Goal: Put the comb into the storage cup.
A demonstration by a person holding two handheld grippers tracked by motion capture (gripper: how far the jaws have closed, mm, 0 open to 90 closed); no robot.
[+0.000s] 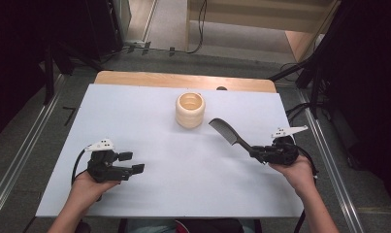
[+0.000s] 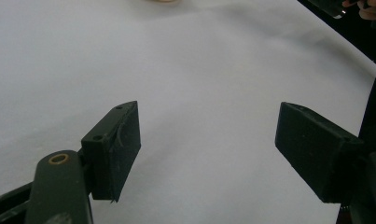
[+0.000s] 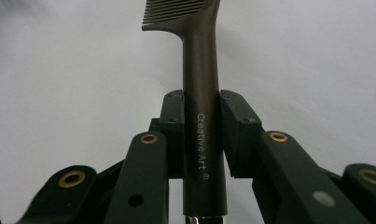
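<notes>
The right gripper is pinching the handle of a dark comb, and the comb is sticking out toward the middle of the white table, its toothed end pointing at the cream ribbed cup that is standing near the far edge. In the right gripper view the jaws are pressing on the smooth round handle from both sides, and that is where I am seeing the main risk: a round, slick handle held low down can twist or slide between flat pads, so the toothed end may be sagging or rolling as the hand is tilting it. If the comb is meant for the cup, the long head could be catching the rim and tipping the cup, which looks light, though from here I cannot tell how heavy it is. The left gripper is resting spread open over bare table near the person's side, well apart from the cup, so nothing is steadying the cup if it gets knocked.
</notes>
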